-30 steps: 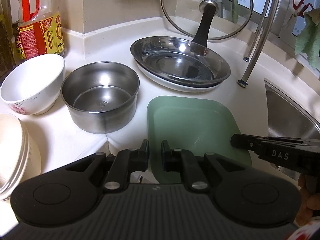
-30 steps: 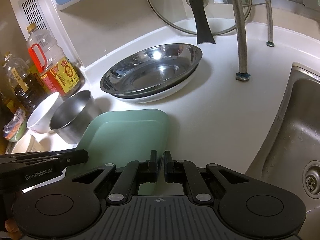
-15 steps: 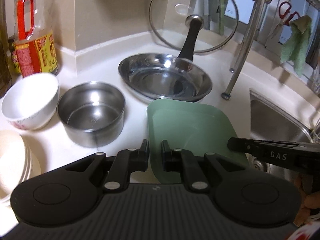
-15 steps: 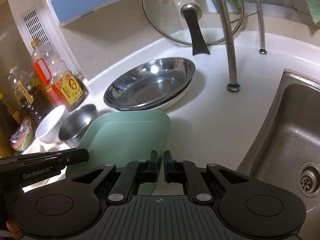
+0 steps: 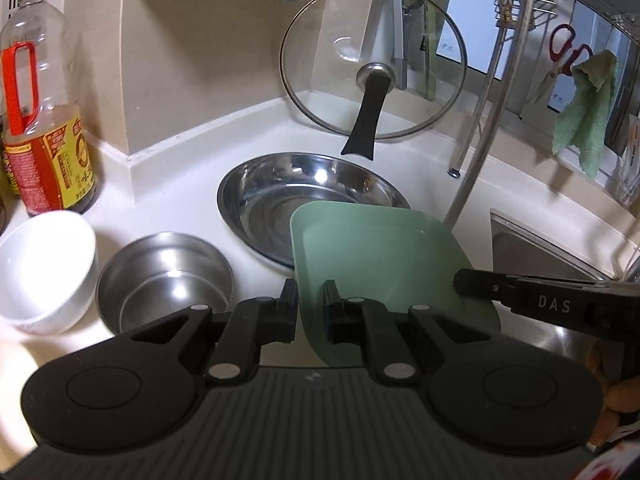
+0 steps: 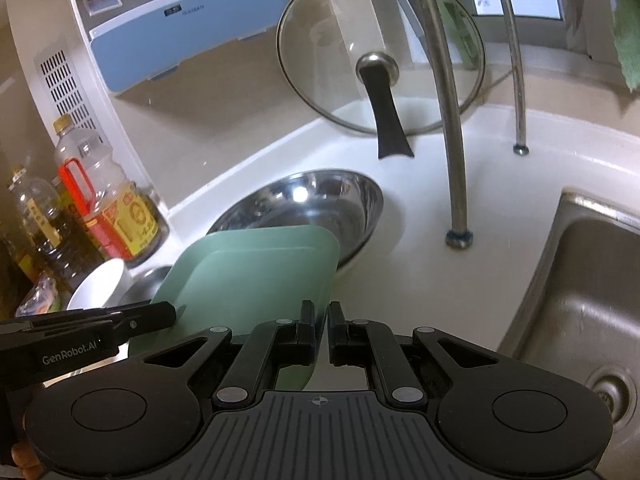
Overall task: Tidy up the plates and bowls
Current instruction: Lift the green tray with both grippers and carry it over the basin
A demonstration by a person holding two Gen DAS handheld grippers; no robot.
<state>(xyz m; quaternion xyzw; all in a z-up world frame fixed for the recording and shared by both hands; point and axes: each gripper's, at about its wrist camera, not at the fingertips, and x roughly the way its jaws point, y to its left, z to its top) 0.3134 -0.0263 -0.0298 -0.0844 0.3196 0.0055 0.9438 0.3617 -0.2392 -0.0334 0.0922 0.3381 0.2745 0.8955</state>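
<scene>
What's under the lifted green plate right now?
The green plate, clamped by both grippers, overlaps the steel dish's near rim. The counter beneath is covered.

My white countertop (image 5: 256, 240): steel dish (image 5: 280, 200) at centre; steel pot (image 5: 164, 276) and white bowl (image 5: 44, 268) near left; oil bottle (image 5: 44, 128) far left; glass lid (image 5: 372, 80) far, leaning.

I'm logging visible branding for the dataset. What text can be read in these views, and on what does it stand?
"DAS": on the right gripper, seen from the left wrist view.
"GenRobot.AI": on the left gripper, seen from the right wrist view.
Oil bottle label: print too small to read.
Blue appliance badge: blurred, unreadable.
</scene>
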